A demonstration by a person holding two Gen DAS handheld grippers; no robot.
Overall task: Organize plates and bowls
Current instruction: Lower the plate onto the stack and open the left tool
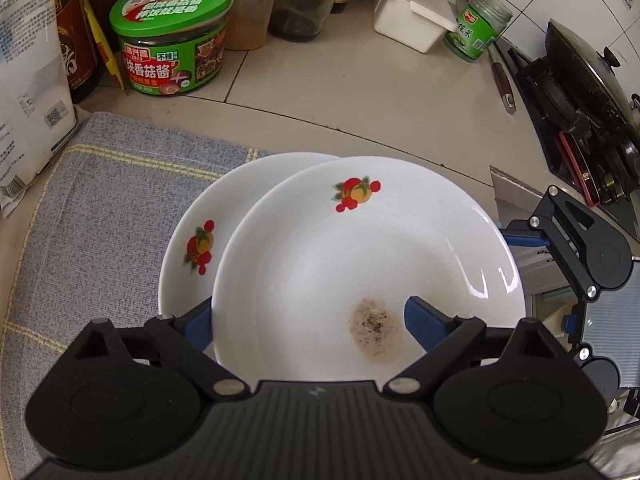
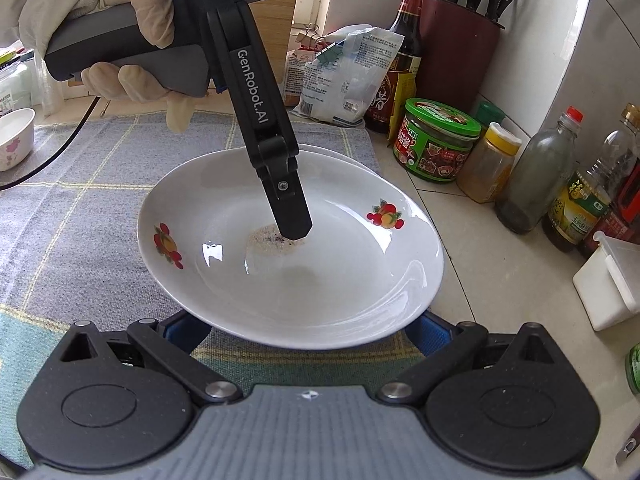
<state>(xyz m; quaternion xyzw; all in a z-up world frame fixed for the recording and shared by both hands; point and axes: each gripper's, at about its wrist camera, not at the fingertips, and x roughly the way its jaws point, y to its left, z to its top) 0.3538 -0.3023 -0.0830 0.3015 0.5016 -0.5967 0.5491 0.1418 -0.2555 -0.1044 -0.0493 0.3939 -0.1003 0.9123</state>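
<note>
- Upper plate [image 1: 360, 260]: white with red-and-orange fruit prints, raised and tilted over the lower plate [image 1: 188, 248], which lies on the grey checked cloth [image 1: 100, 200].
- Brownish speckled stain [image 1: 376, 332] in the upper plate's well.
- Left gripper [image 1: 310, 312]: fingers set wide, one inside the plate beside the stain, the other under it; firm clamp cannot be told.
- "GenRobot.AI" lettering [image 2: 256, 92] printed in white along its side.
- Right gripper [image 2: 308, 332]: fingers spread wide, both below the plate's near rim.
- Green-lidded jar [image 1: 172, 36] behind the cloth, labelled 香菇酱.

Home kitchen, tiled counter [image 1: 360, 92], sauce bottles [image 2: 404, 52], knife block [image 2: 460, 48], wok [image 1: 588, 68] on stove
</note>
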